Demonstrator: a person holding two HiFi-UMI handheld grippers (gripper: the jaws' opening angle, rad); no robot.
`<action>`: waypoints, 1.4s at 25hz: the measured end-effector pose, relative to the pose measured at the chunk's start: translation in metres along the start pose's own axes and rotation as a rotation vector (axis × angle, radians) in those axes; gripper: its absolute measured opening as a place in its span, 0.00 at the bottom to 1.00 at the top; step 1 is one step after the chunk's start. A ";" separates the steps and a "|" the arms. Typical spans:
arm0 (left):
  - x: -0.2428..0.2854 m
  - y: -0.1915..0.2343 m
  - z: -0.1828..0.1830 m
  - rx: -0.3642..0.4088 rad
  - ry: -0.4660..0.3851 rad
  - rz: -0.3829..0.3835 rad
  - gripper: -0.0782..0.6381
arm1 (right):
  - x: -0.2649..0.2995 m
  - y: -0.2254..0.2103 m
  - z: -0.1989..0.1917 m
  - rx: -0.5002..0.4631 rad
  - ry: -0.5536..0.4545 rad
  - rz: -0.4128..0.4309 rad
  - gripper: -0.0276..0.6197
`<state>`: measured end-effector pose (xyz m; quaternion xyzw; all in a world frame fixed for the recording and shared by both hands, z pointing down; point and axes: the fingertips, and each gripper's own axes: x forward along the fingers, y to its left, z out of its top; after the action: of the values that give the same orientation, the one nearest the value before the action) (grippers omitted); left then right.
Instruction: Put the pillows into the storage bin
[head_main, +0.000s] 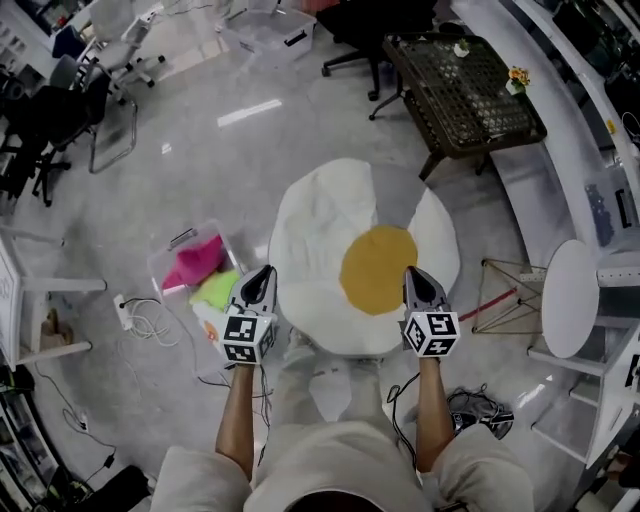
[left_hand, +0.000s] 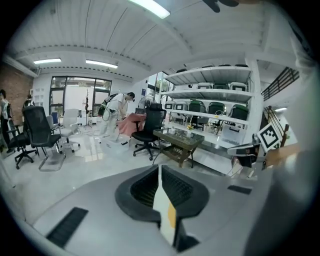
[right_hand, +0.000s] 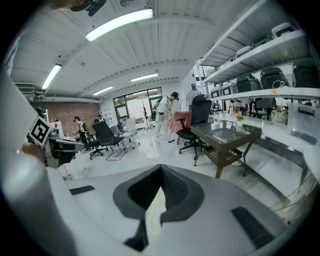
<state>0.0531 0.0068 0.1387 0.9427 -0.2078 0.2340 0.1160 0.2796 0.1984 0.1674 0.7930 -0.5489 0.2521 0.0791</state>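
Note:
A big fried-egg pillow (head_main: 320, 215), white with a yellow yolk, hangs in front of me above the floor in the head view. My left gripper (head_main: 262, 276) is shut on its near left edge, and my right gripper (head_main: 419, 277) is shut on its near right edge. In the left gripper view the gripper (left_hand: 160, 172) pinches a fold of white and yellow pillow fabric (left_hand: 165, 215). In the right gripper view the gripper (right_hand: 160, 174) pinches white pillow fabric (right_hand: 155, 210). The clear storage bin (head_main: 163, 264) stands on the floor to the left, holding a pink pillow (head_main: 195, 258) and a green pillow (head_main: 218, 288).
A dark glass-topped table (head_main: 465, 90) stands beyond the pillow, a round white table (head_main: 568, 298) to the right. Office chairs (head_main: 40, 130) line the left. A power strip with cables (head_main: 125, 312) lies near the bin. A second clear bin (head_main: 270, 30) sits far off.

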 end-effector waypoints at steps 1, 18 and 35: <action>-0.004 -0.005 0.009 0.011 -0.006 0.000 0.14 | -0.007 -0.003 0.010 -0.006 -0.010 -0.005 0.04; -0.067 -0.096 0.100 0.128 -0.067 -0.020 0.14 | -0.144 -0.028 0.101 -0.093 -0.115 -0.068 0.04; -0.092 -0.118 0.129 0.098 -0.152 -0.016 0.14 | -0.192 -0.040 0.109 -0.076 -0.155 -0.104 0.04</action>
<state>0.0832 0.1018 -0.0324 0.9639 -0.1966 0.1706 0.0557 0.2982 0.3296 -0.0137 0.8340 -0.5208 0.1643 0.0794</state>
